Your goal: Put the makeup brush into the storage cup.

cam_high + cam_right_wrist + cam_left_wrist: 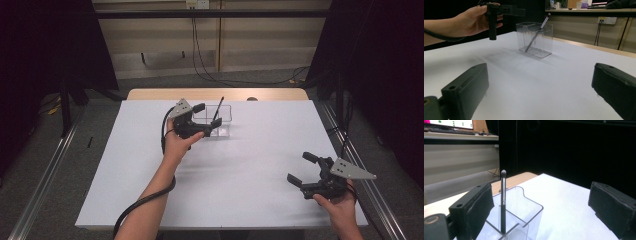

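Note:
A clear two-compartment container (220, 121) stands at the far middle of the white table. A slim black brush (218, 109) leans in it, bristles up. My left gripper (207, 115) hovers at the container's left end, open. In the left gripper view the brush (503, 202) rises from the container (524, 212) just right of the left pad (480, 207), and no pad touches it. Near the table's front right corner my right gripper (301, 168) is open with nothing in it. It (541, 75) faces the container (535, 40) and brush (537, 32) across the bare table.
The white tabletop (240, 170) ends in a wooden strip (215, 93) at the far side. Cables (210, 75) lie on the floor behind it. Dark curtains stand at both sides. A metal rail (45, 175) runs along the floor at the left.

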A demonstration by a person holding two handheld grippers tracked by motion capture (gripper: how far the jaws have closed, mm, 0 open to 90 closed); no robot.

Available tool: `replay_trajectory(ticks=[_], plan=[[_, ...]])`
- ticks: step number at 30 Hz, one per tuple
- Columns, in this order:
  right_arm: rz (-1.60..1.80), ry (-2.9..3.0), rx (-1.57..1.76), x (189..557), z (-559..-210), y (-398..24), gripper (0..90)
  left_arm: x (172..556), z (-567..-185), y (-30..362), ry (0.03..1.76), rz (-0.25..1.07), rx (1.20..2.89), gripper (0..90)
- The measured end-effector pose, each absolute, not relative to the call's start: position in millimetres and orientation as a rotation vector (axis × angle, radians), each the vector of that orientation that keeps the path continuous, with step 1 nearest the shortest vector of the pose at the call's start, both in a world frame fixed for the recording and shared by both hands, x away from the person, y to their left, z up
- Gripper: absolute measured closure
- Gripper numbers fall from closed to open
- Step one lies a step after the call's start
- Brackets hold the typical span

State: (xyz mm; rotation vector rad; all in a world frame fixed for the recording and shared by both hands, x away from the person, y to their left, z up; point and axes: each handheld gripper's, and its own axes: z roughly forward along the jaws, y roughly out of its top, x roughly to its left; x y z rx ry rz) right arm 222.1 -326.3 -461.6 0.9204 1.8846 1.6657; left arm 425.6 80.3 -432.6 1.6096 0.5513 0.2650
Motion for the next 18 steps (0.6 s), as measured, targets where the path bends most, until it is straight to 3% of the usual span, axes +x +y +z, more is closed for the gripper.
replay_trajectory(ticks=[18], plan=[[1.666,1.885,0.915,222.3,-461.0,-325.1,0.7,418.2,-433.9,83.3,0.54,0.242,1.611,1.5]])
